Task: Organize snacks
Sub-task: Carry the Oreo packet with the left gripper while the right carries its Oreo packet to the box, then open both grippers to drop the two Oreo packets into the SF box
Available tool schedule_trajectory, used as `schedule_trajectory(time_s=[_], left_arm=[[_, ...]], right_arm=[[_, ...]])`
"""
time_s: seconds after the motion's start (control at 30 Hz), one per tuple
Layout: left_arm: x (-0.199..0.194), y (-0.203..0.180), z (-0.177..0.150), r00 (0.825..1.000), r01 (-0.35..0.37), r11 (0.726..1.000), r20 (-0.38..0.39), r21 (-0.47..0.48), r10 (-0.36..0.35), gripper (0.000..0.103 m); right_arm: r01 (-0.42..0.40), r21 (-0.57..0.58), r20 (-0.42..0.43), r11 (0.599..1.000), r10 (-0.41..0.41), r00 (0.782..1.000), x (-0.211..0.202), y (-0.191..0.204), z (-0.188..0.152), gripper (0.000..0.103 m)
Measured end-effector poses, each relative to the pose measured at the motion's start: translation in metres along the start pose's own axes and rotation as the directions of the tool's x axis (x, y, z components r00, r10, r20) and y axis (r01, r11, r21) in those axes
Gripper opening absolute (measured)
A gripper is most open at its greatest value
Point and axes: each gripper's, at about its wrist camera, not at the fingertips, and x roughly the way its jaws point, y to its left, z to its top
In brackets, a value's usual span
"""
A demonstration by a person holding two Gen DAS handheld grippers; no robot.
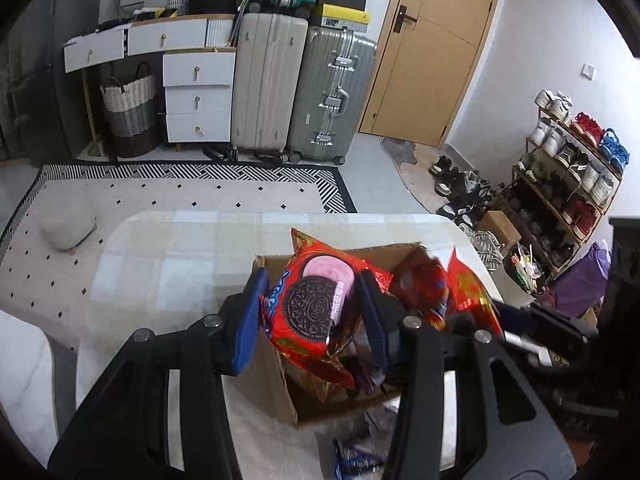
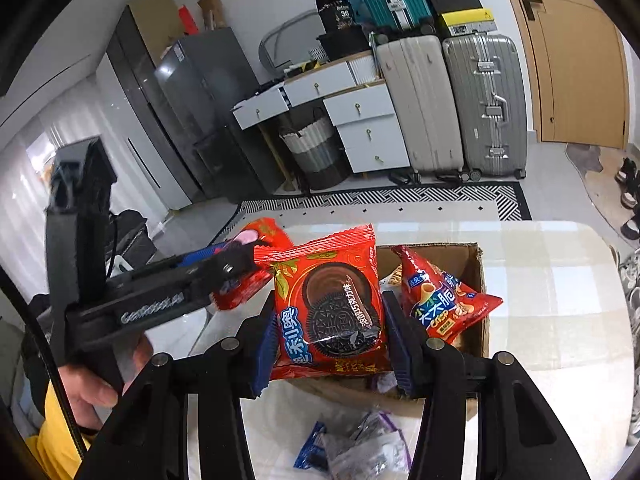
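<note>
My left gripper (image 1: 314, 312) is shut on a red Oreo packet with a pink filling picture (image 1: 316, 304), held over the open cardboard box (image 1: 280, 384). My right gripper (image 2: 332, 332) is shut on a second red Oreo packet with a chocolate filling picture (image 2: 332, 300), also above the cardboard box (image 2: 474, 276). In the right wrist view the left gripper (image 2: 240, 258) comes in from the left with its pink-filling packet (image 2: 260, 236), a hand (image 2: 100, 384) on its handle. A red crisp bag (image 2: 444, 304) stands in the box. The right gripper's packet (image 1: 468, 292) shows blurred at the right of the left wrist view.
The box sits on a pale checked tabletop (image 2: 560, 280). Several small blue and purple wrapped snacks (image 2: 360, 444) lie on the table in front of the box, with more snacks (image 1: 360, 452) seen by the left wrist. Suitcases (image 1: 304, 88), drawers and a shoe rack (image 1: 568, 168) stand beyond.
</note>
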Motion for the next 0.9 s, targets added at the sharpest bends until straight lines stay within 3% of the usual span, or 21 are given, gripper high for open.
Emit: schedule_trajectory(time_s=[0.2, 0.47, 0.73, 0.9], left_arm=[[0.069, 0.013, 0.021, 0.998, 0.037, 0.999, -0.048, -0.026, -0.038, 0.042], [0.130, 0.033, 0.026, 0.995, 0.057, 0.997, -0.077, -0.053, -0.061, 0.042], [0.158, 0.036, 0.033, 0.996, 0.052, 0.997, -0.077, -0.051, -0.056, 0.042], [0.155, 0.037, 0.028, 0.996, 0.053, 0.997, -0.074, -0.064, -0.058, 0.042]], right_arm=[[0.040, -0.049, -0.026, 0.998, -0.041, 0.999, 0.025, -0.006, -0.002, 0.048], [0.063, -0.099, -0.055, 0.993, -0.069, 0.996, 0.045, -0.007, -0.010, 0.048], [0.056, -0.128, -0.068, 0.990, -0.065, 0.996, 0.055, -0.003, -0.013, 0.048], [0.040, -0.116, -0.083, 0.992, -0.050, 0.995, 0.060, -0.007, -0.014, 0.048]])
